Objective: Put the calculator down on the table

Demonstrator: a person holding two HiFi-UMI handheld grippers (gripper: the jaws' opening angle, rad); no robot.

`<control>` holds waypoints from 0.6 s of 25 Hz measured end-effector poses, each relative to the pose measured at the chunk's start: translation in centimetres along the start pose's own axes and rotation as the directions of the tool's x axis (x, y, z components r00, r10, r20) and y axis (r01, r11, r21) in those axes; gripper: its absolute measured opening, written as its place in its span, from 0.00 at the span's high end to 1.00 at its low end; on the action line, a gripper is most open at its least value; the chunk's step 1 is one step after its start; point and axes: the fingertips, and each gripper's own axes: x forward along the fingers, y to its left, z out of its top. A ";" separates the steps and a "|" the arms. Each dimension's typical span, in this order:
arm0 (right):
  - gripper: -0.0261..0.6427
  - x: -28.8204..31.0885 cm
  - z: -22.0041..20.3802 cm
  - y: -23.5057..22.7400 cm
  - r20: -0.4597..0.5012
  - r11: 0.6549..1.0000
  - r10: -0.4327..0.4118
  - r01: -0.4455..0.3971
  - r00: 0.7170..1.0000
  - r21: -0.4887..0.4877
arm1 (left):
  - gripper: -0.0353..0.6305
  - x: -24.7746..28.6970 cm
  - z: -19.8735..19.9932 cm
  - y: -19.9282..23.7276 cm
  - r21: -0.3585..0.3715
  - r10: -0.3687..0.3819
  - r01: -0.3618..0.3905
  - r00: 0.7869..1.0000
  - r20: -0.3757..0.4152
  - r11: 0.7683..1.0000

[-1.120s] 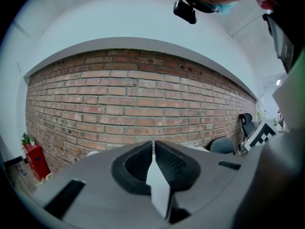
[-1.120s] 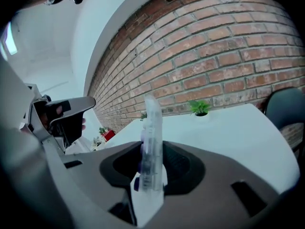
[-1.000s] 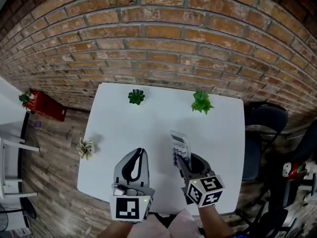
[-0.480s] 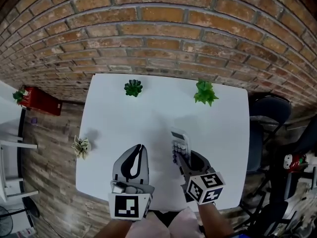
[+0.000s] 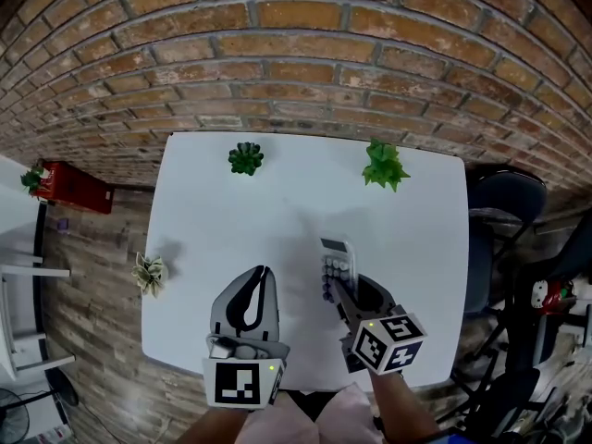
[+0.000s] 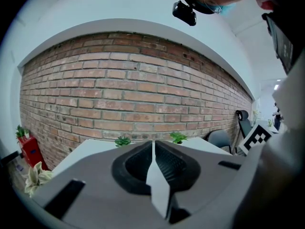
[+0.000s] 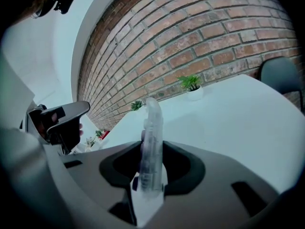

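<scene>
A pale calculator [image 5: 336, 263] with purple keys sticks out forward from my right gripper [image 5: 339, 291], which is shut on its near end, low over the white table [image 5: 213, 211] right of the middle. In the right gripper view the calculator [image 7: 152, 128] stands on edge between the two pads. Whether it touches the table I cannot tell. My left gripper [image 5: 263, 274] hovers beside it near the table's front edge. Its jaws are shut together with nothing in them, as the left gripper view shows at the left gripper [image 6: 153, 145].
Two small potted plants stand at the table's far edge, a dark green one [image 5: 245, 158] and a light green one [image 5: 384, 166], in front of a brick wall. A dark chair [image 5: 504, 220] stands at the right. A floor plant [image 5: 148, 272] and a red box [image 5: 72, 190] are at the left.
Both grippers have sunk a little toward the table. The calculator stays in the right gripper's grip, and the left jaws stay shut.
</scene>
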 end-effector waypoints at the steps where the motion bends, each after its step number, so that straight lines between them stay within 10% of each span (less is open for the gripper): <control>1: 0.76 0.0 0.0 0.0 -0.002 1.000 0.000 0.000 1.000 0.005 | 0.91 0.0 0.0 0.0 0.001 -0.001 0.001 1.000 0.001 1.000; 15: 0.76 0.7 0.0 -0.4 -0.025 0.999 0.005 -0.004 1.000 0.037 | 0.91 0.5 0.0 0.4 0.001 0.001 -0.001 1.000 -0.004 1.000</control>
